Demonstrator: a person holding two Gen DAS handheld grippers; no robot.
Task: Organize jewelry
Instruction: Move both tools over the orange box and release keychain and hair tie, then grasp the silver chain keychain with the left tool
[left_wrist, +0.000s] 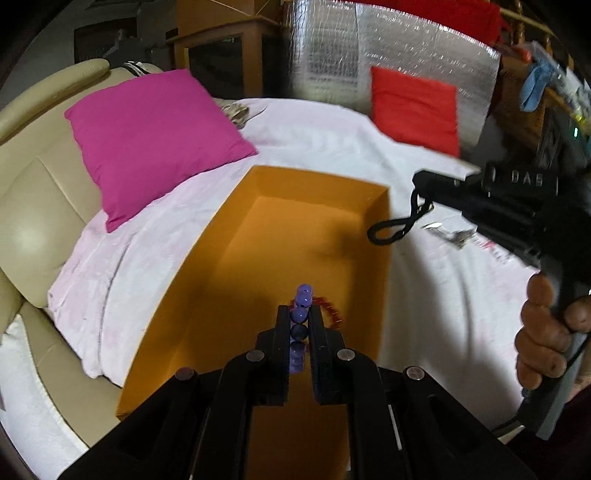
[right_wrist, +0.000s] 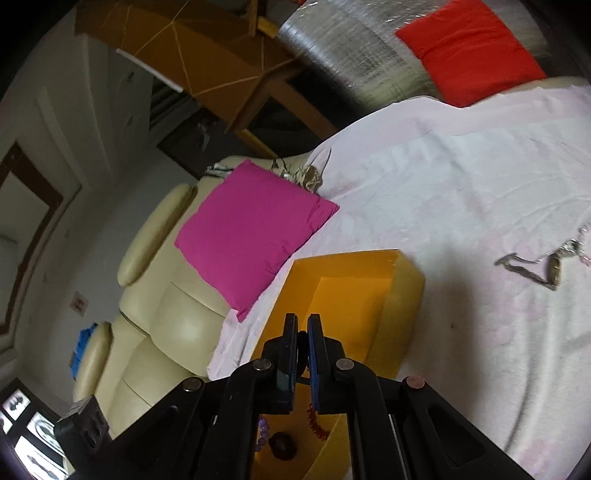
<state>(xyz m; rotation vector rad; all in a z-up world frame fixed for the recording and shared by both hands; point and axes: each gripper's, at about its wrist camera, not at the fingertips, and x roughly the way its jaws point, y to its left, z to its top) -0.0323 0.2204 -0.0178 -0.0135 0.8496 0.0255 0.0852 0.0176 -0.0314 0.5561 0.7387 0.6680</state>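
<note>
My left gripper (left_wrist: 300, 314) has its jaws clenched on a purple bead bracelet (left_wrist: 300, 325) over the orange box (left_wrist: 229, 236); my right gripper (right_wrist: 303, 321) grips a black cord (left_wrist: 399, 225).

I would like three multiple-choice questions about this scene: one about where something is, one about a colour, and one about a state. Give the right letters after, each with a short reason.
1. Where does the silver chain jewelry lie?
A. on the pale sheet
B. inside the box
C. on the pink pillow

2. What colour is the open box?
A. white
B. orange-yellow
C. green

3. What is the state of the left gripper?
A. open and empty
B. shut on a purple bead bracelet
C. shut on a pillow

Answers:
1 A: the chain rests on the pale sheet, to the right of the box.
2 B: its walls and floor are orange-yellow.
3 B: purple bead bracelet sits between its closed fingers.
</note>
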